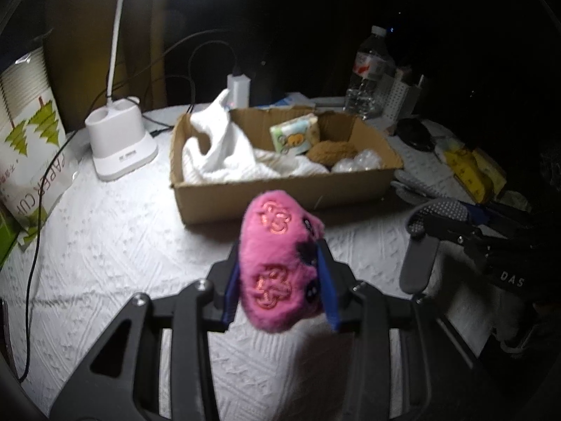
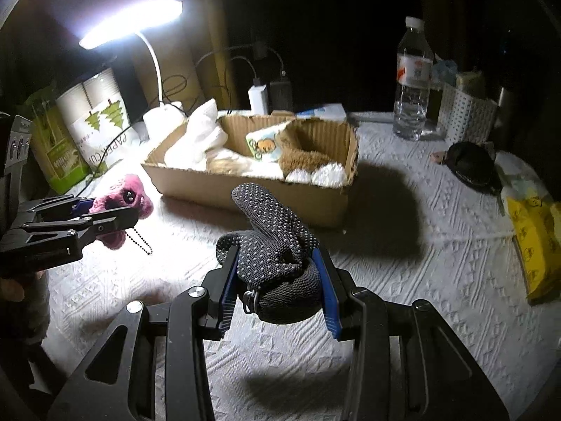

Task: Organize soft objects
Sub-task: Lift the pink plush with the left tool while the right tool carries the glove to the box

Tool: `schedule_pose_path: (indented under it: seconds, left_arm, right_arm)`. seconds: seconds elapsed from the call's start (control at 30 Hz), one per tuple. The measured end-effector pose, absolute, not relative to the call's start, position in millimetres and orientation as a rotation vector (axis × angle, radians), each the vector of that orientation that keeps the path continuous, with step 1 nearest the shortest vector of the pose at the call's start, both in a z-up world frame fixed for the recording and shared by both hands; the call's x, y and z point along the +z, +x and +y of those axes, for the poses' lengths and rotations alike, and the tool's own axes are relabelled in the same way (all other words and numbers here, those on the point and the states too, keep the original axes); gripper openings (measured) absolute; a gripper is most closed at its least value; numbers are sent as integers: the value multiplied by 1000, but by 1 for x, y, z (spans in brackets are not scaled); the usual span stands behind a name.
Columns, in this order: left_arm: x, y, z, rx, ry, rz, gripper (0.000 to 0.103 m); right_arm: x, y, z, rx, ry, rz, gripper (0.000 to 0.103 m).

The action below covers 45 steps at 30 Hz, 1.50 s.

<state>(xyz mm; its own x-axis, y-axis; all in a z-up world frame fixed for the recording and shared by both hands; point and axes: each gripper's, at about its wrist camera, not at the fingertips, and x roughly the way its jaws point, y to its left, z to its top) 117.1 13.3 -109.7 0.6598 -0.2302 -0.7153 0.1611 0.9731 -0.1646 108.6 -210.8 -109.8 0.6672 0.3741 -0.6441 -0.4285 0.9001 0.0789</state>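
My left gripper is shut on a pink plush toy and holds it above the table, in front of the cardboard box. It also shows in the right wrist view with the pink plush toy. My right gripper is shut on a dark grey dotted glove, held above the table before the cardboard box. The box holds a white towel, a tissue pack, a brown plush and white fluffy balls.
A white desk lamp stands left of the box. A paper cup package is at the far left. A water bottle, a white perforated basket, a black object and a yellow packet lie to the right.
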Motion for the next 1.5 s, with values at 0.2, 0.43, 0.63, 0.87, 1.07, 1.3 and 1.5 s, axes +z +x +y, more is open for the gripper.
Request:
schedule_pose_path:
  seconds: [0.2,0.43,0.63,0.87,1.07,1.3,1.5]
  left_arm:
    - [-95,123,2,-248,-83,791,40]
    - [-76,136,-8,-266,-86,751,39]
    - [-57,149,-16,-273,-78,709,40]
    - [-43,165,-17,-271,-82,675,40]
    - [-43,177,-16,-269,-87,669,40]
    - [-45,192,-15,-273,-95,670,39]
    - [-56,205,-13,-270,-108,687,40]
  right_arm:
    - [-95,115,-213,452,-88,674,43]
    - [-81,126,-210,462,-99,641,43]
    - [-67,138,-208,468,-106,605,43]
    - [-53,152,-208,470,-112,572,43]
    - [-49,164,-207,469,-113,561,43]
    - [-49,179,-205,472,-115,563,43]
    - [-56,197,-200,475,-120,579,43]
